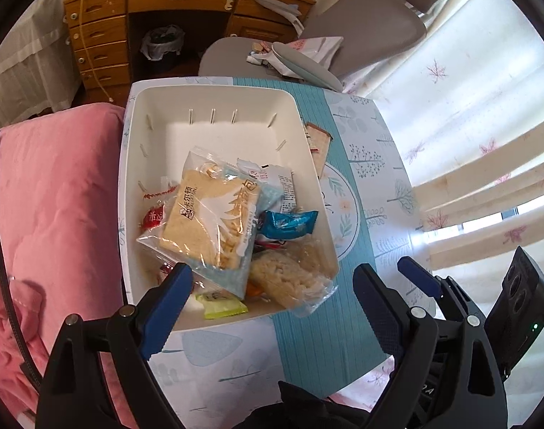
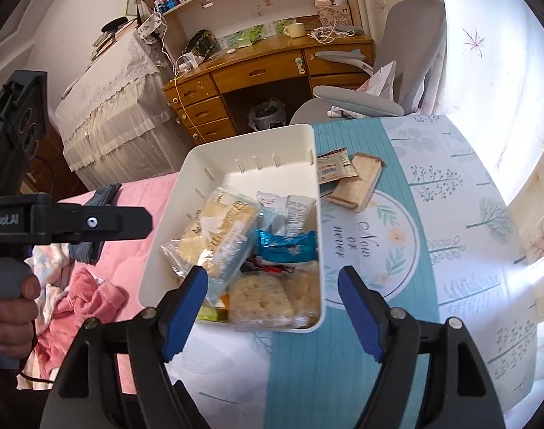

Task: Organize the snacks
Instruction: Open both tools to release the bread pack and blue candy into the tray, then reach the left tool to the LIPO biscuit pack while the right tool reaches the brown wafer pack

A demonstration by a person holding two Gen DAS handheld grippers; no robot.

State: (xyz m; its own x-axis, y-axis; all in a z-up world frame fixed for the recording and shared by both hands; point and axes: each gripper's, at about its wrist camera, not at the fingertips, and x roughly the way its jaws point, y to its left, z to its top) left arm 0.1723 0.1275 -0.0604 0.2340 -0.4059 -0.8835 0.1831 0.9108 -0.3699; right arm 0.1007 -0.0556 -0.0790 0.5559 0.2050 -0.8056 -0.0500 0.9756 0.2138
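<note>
White bin [image 1: 214,107] sits on the patterned table [image 1: 343,339], beside pink bedding [image 1: 57,178]. Snacks fill its near end: a bread pack [image 1: 209,221] on top, a blue wrapper [image 1: 289,223], rice crackers [image 2: 261,302], a green packet [image 1: 223,305]. Two packets [image 2: 354,177] lie on the table just right of the bin. Left gripper [image 1: 272,279] and right gripper [image 2: 272,282] both hover with jaws spread, holding nothing.
</note>
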